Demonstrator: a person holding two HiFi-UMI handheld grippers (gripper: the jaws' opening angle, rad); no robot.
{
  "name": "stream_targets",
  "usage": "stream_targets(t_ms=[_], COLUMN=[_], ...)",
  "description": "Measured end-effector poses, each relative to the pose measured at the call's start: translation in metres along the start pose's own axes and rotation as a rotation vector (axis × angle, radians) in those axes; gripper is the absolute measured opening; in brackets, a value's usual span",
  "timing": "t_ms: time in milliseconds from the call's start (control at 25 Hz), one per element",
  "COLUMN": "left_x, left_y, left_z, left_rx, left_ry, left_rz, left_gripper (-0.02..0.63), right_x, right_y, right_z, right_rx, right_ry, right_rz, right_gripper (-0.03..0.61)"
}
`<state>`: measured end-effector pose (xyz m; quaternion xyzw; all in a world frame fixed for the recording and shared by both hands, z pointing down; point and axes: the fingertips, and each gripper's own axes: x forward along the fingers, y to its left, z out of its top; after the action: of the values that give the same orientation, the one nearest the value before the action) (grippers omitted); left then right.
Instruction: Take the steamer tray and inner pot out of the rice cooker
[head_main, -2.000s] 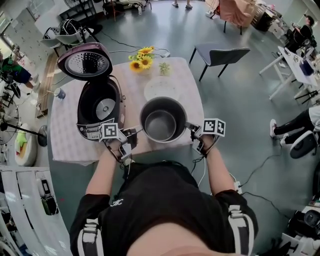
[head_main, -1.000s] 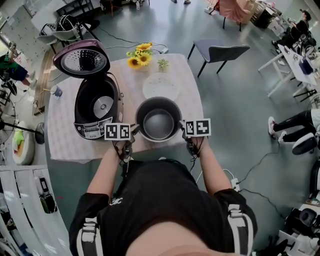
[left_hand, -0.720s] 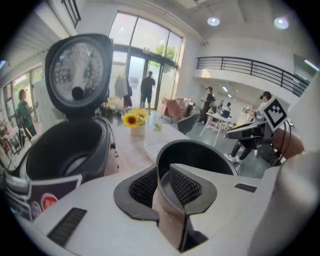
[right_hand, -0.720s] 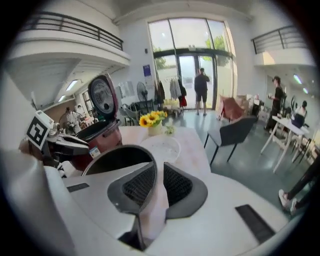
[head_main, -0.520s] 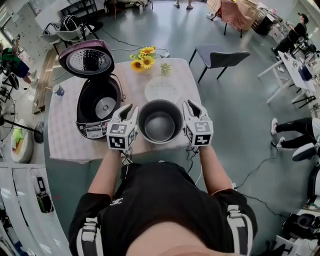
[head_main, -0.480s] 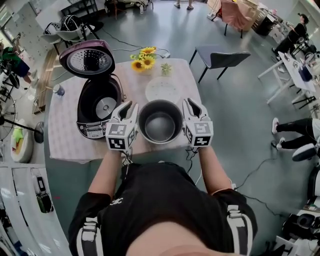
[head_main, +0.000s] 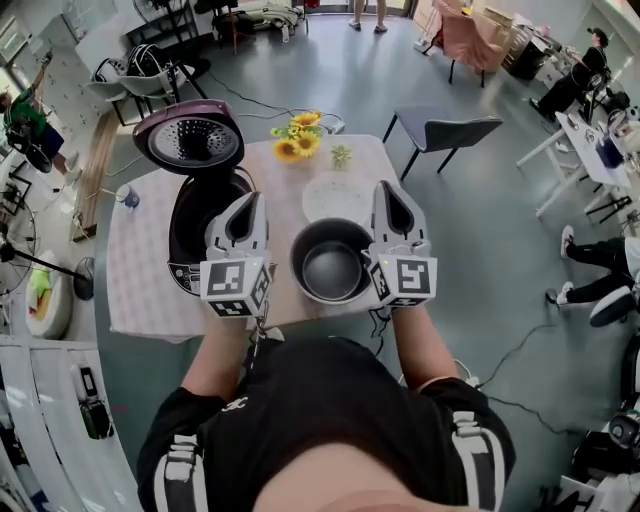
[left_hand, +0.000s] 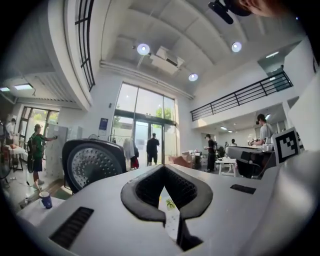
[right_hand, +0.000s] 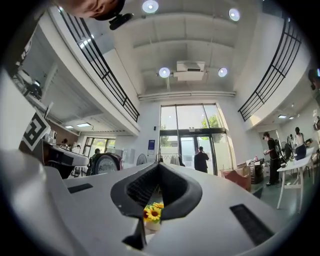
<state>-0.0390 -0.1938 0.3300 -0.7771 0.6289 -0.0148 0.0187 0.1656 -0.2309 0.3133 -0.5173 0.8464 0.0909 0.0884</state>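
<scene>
Above the worktop (head_main: 138, 280), I hold the left gripper (head_main: 250, 205) and right gripper (head_main: 390, 195) level on either side of the inner pot (head_main: 332, 270). Both pairs of fingers have just closed together on nothing. The pot stands on the worktop just beside the open rice cooker (head_main: 190, 215). The white steamer tray (head_main: 335, 195) lies just behind the pot, near 1 bunch of sunflowers (head_main: 298, 140).
</scene>
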Motion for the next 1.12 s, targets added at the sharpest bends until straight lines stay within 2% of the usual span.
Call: stream_targets(t_ms=[240, 640, 1120], left_x=[-0.003, -0.003, -0.001], left_y=[0.023, 0.034, 0.036], left_z=[0.004, -0.007, -0.016], left_rx=[0.022, 0.021, 0.078], left_ry=[-0.01, 0.02, 0.053], left_rz=[0.021, 0.023, 0.012], left_gripper=[0.003, 0.003, 0.003], right_x=[0.008, 0.018, 0.024], right_y=[0.012, 0.027, 0.038], right_z=[0.004, -0.007, -0.023], right_rx=[-0.009, 0.006, 0.007], right_ry=[0.021, 0.06, 0.101], right_rz=[0.007, 0.033, 0.037], right_gripper=[0.002, 0.002, 0.002])
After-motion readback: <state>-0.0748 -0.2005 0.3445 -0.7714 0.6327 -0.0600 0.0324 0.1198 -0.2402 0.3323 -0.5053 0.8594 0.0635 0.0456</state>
